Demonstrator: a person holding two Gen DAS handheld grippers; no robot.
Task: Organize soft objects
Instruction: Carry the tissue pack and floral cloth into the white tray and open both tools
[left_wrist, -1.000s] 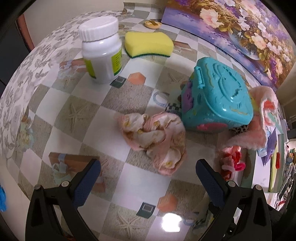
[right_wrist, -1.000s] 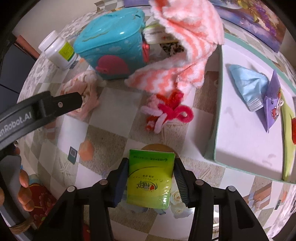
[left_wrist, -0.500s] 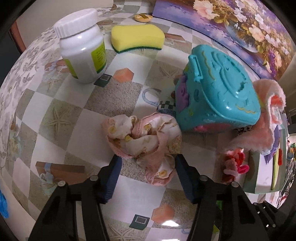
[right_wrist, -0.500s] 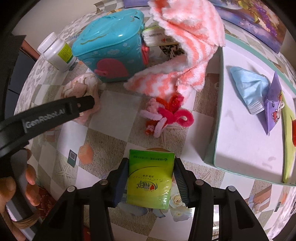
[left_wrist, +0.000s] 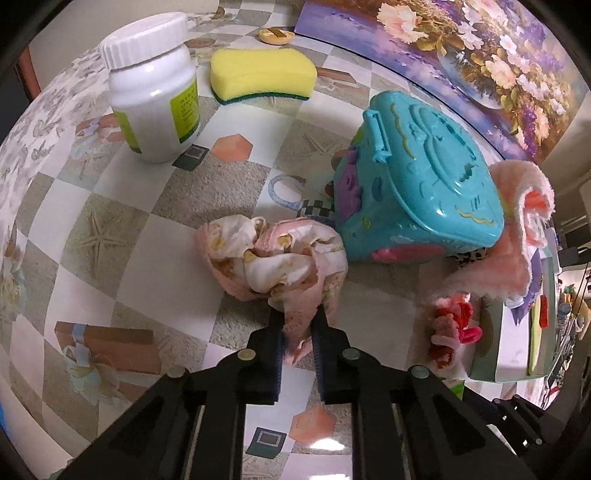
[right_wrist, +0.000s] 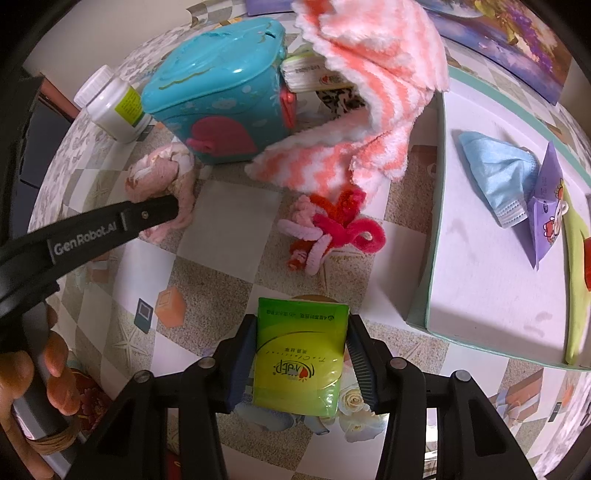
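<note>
Crumpled pink cloth (left_wrist: 273, 258) lies bunched on the checked tabletop (left_wrist: 110, 229), just beside the teal toy case (left_wrist: 421, 184). The left gripper (left_wrist: 298, 314) has just closed its jaws on the cloth's near fold, pinching only that corner, likely so the whole rag trails up when lifted. The right gripper (right_wrist: 300, 328) hangs above the table clamped on a green tissue pack (right_wrist: 300, 354), probably bound for the white tray (right_wrist: 480, 295), where a blue face mask (right_wrist: 495, 177) already lies. A striped fluffy towel (right_wrist: 369, 92) draped over the case and 1 pipe-cleaner tangle (right_wrist: 328, 229) are not yet sorted.
</note>
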